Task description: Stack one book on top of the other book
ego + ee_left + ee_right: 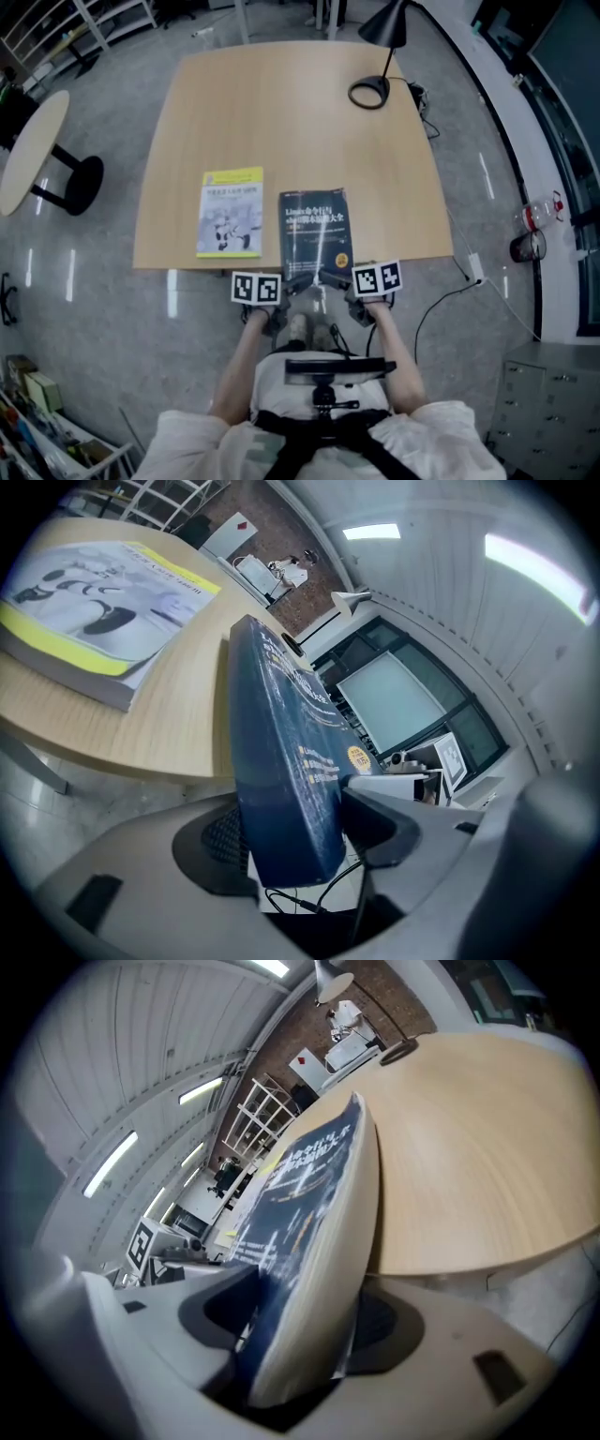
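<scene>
Looking down in the head view, the dark blue book [315, 230] lies at the near edge of the surface [281, 112], long axis running near to far. The yellow book [231, 212] lies parallel, just beside it on the left. The left claw [292, 281] and right claw [339, 279] meet its near end side by side. The left gripper view shows that claw clenched on the dark blue book, the yellow book off to its left. The right gripper view shows its claw grasping the same book. The carry should go leftward.
</scene>
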A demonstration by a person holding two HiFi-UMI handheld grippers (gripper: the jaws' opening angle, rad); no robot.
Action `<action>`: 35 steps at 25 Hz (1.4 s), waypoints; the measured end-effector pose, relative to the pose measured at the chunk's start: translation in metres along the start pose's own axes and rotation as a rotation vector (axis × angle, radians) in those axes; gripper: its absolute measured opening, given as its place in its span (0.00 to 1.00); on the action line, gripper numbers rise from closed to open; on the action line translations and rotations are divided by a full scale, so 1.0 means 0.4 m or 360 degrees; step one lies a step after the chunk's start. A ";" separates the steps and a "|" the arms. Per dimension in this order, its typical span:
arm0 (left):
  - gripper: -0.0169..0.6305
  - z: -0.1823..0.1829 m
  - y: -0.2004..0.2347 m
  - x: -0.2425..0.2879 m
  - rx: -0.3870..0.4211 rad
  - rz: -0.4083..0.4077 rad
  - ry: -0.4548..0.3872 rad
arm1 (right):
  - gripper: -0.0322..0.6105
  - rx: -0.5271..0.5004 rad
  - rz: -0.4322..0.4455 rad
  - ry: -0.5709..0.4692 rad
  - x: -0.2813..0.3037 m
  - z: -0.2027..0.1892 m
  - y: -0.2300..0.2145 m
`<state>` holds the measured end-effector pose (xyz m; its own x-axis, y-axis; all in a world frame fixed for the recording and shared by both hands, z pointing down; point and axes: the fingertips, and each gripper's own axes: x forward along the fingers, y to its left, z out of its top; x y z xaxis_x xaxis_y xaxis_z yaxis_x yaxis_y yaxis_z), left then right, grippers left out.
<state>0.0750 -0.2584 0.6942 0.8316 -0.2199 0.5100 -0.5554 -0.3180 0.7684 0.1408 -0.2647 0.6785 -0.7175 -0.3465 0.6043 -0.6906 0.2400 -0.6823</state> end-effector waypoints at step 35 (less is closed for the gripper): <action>0.46 0.274 0.235 -0.498 0.0333 0.0096 -0.0260 | 0.48 -0.0303 0.0114 -0.0249 0.362 0.202 0.449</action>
<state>-0.1437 -0.3455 0.6225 0.7940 -0.3848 0.4705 -0.6076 -0.4795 0.6332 -0.0798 -0.3451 0.6101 -0.7525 -0.4553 0.4759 -0.6539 0.4305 -0.6222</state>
